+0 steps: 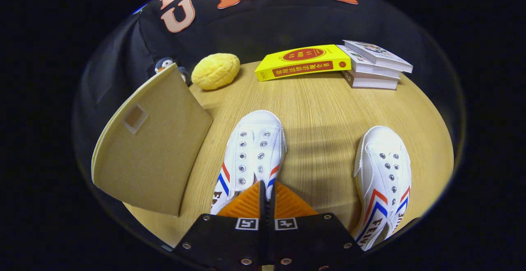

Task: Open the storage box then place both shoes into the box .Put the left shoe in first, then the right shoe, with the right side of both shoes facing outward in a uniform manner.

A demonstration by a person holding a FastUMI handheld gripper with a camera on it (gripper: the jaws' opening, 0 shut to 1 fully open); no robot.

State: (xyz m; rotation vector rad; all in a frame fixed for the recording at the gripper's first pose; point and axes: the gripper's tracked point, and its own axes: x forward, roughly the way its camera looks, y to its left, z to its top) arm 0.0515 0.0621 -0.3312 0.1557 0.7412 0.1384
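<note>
Two white canvas shoes with red and blue side stripes lie on the wooden table (pixel 324 106), toes pointing away from me. One shoe (pixel 254 148) sits just ahead of my gripper (pixel 267 193), its heel end hidden behind the fingers. The other shoe (pixel 384 172) lies apart to the right of the fingers. A tan fabric storage box (pixel 152 148) stands left of the nearer shoe, its flat lid closed and a small square patch on it. My gripper's fingers are pressed together, and nothing shows between them.
Beyond the shoes, at the far side of the table, lie a yellow book (pixel 304 61) and a stack of three books (pixel 374 63). A yellow bun-shaped cushion (pixel 215 70) and a small penguin toy (pixel 164 65) sit behind the box.
</note>
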